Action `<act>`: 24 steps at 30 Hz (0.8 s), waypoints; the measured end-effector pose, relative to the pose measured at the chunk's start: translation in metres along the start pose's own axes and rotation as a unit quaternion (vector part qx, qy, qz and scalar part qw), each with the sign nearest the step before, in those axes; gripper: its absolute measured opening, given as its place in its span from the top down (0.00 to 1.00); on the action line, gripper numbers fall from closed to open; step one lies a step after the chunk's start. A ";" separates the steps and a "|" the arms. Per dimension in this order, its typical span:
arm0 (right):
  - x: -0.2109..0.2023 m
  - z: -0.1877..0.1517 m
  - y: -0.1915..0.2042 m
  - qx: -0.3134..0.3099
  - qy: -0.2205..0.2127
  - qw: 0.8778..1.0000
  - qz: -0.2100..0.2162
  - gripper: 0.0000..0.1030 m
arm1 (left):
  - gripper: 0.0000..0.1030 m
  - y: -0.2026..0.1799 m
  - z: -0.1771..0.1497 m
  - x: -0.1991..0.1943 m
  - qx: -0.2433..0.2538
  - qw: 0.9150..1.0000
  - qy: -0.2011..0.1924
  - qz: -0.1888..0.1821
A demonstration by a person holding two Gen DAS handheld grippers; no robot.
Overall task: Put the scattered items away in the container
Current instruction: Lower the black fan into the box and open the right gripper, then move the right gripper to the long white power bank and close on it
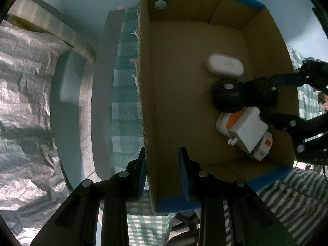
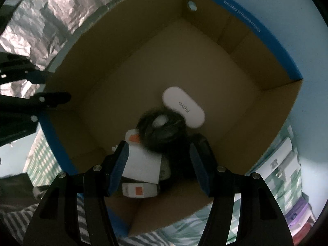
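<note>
Your left gripper [image 1: 162,172] clamps the cardboard box [image 1: 147,102] wall; your right gripper [image 2: 158,168] hangs open above the black wheel [image 2: 162,131] lying below its fingers. Next: withdraw, fetch another item.

Left claw [image 1: 162,172]: black frame, blue finger pads, silver round screws.
Right claw [image 2: 158,164]: same black frame, blue pads, silver screws.

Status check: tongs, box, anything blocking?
Left tongs straddle box wall. Right tongs open above black wheel, grip unclear. Box clear.
</note>
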State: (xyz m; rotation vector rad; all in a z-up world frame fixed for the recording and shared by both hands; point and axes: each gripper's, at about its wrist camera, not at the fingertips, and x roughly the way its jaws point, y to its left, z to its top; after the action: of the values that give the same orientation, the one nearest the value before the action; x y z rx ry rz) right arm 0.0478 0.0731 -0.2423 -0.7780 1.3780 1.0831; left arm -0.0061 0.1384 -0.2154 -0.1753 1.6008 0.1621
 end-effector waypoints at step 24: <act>-0.075 -0.031 -0.070 0.122 -0.062 0.990 -0.026 0.39 | 0.72 0.000 -0.001 -0.001 0.005 1.000 -0.002 -0.002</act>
State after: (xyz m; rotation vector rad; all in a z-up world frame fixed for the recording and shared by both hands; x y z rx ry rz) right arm 0.1100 0.0089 -0.1825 -0.5553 1.3464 0.8862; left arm -0.0070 0.1381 -0.2143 -0.1704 1.5976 0.1506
